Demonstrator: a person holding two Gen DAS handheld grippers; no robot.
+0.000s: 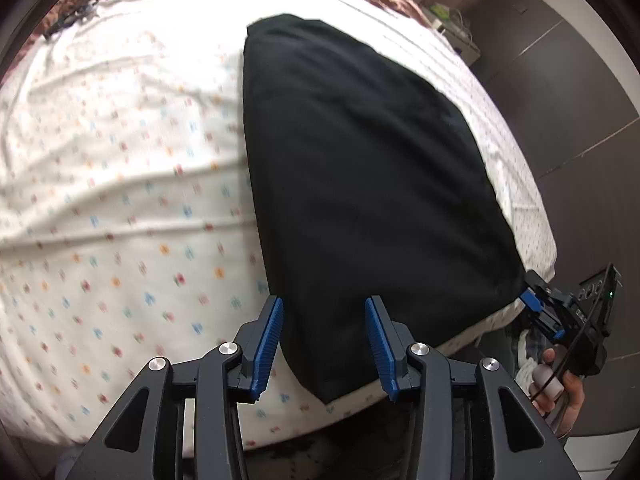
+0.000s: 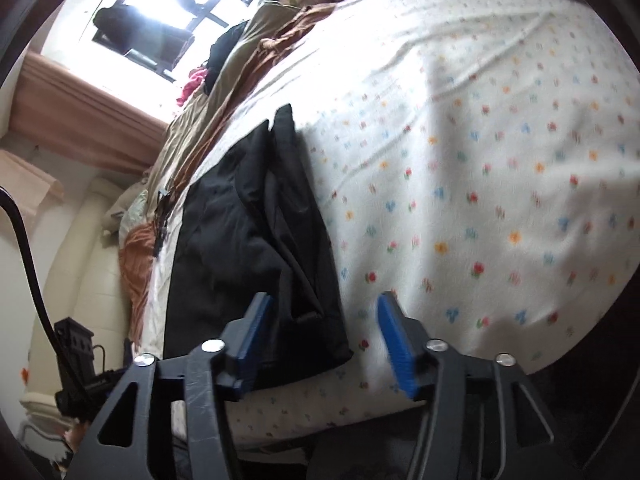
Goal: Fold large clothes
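Item one, your left gripper: jaws spread, pinching nothing, poised over the near corner of the black garment.

Item two, the black garment: folded, lying flat on the flowered bedsheet close to the bed's edge.

Item three, your right gripper: jaws spread, empty, beside the garment's other near corner.

Risk: catch the sheet along with the cloth and the fold drags crooked; grab a single layer and the stacked folds may slip apart.

- We see daylight pouring from the window, blown out to white glare;
- the bedsheet is softly smeared, perhaps by motion;
- the black garment shows almost no detail;
- both fisheye views bend and darken at the edges.
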